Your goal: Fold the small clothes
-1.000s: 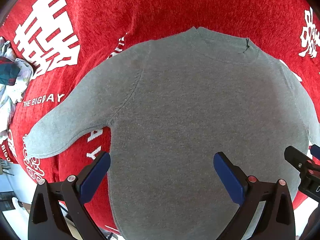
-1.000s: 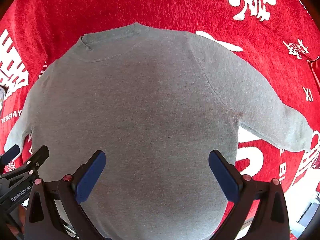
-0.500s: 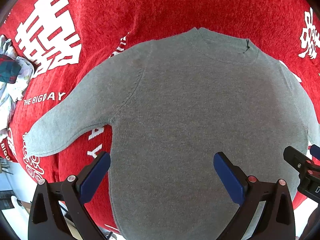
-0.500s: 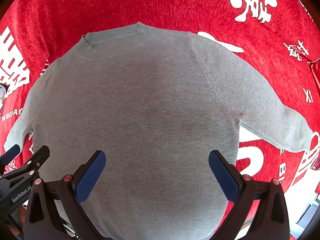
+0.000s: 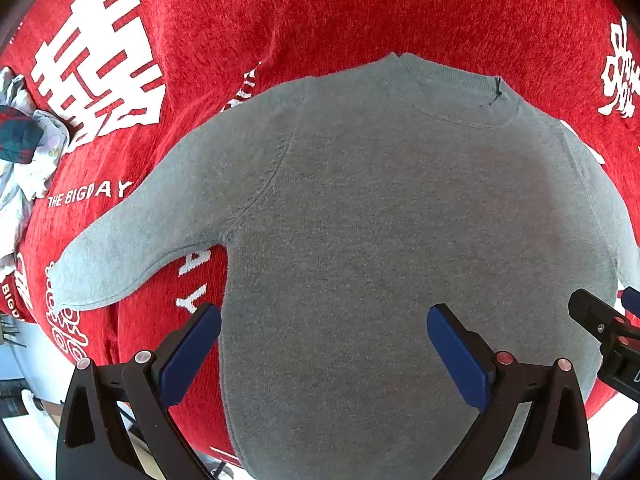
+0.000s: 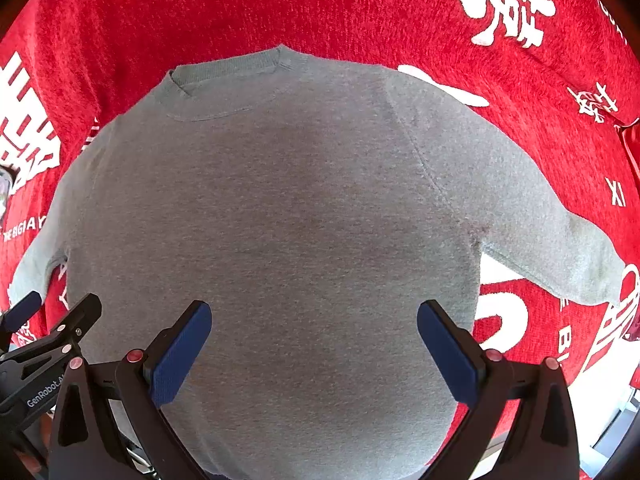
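A small grey long-sleeved sweater (image 5: 380, 220) lies flat, collar away from me, on a red cloth (image 5: 280, 12) with white characters. It also fills the right wrist view (image 6: 280, 208). Its left sleeve (image 5: 132, 248) and right sleeve (image 6: 560, 248) spread out to the sides. My left gripper (image 5: 324, 332) is open and empty above the sweater's lower left part. My right gripper (image 6: 314, 328) is open and empty above the lower right part. Each gripper shows at the edge of the other's view: the right one in the left wrist view (image 5: 600, 328), the left one in the right wrist view (image 6: 44, 344).
A crumpled pile of other clothes (image 5: 24, 148) lies at the far left of the red cloth. The table's near edge and pale floor (image 6: 616, 416) show at the lower corners.
Both grippers have shifted very slightly; the sweater sits a touch lower in both views. Both stay open and empty.
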A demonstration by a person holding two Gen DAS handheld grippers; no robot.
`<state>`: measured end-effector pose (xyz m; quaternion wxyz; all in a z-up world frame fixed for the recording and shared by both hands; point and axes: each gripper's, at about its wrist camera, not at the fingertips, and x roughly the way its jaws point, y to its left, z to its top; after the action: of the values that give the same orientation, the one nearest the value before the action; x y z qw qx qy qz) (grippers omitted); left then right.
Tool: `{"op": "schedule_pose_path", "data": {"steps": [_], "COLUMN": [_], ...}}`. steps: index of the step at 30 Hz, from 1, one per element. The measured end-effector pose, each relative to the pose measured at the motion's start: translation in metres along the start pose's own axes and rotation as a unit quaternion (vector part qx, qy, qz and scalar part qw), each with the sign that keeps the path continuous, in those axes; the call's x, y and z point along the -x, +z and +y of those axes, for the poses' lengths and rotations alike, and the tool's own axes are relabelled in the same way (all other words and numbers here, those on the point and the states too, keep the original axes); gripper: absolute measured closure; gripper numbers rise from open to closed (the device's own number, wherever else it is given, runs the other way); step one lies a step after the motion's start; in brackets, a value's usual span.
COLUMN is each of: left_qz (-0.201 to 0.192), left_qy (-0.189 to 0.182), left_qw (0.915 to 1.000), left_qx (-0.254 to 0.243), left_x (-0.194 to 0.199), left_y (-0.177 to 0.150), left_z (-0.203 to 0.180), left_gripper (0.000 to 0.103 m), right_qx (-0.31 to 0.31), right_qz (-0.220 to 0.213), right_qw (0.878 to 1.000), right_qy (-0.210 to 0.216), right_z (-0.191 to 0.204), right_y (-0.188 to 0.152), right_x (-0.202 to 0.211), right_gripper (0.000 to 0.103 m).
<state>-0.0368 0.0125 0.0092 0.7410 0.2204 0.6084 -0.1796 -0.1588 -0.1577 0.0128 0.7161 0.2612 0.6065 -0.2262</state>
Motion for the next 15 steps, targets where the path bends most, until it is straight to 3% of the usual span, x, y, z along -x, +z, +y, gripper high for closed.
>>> {"op": "schedule_pose_path", "data": {"steps": [15], "left_qz": [0.000], "left_qy": [-0.001], "left_qw": [1.0000], "left_qx": [0.003], "left_x": [-0.0013], "left_y": [-0.0065], "left_z": [0.0051], "left_gripper": [0.000], "right_qx": [0.000], "right_qz": [0.002], "right_qw": [1.000], "right_qy": [-0.004], "right_z": [0.0014], "right_y": [-0.0027], "right_x": [-0.0004], "right_gripper": [0.001]}}
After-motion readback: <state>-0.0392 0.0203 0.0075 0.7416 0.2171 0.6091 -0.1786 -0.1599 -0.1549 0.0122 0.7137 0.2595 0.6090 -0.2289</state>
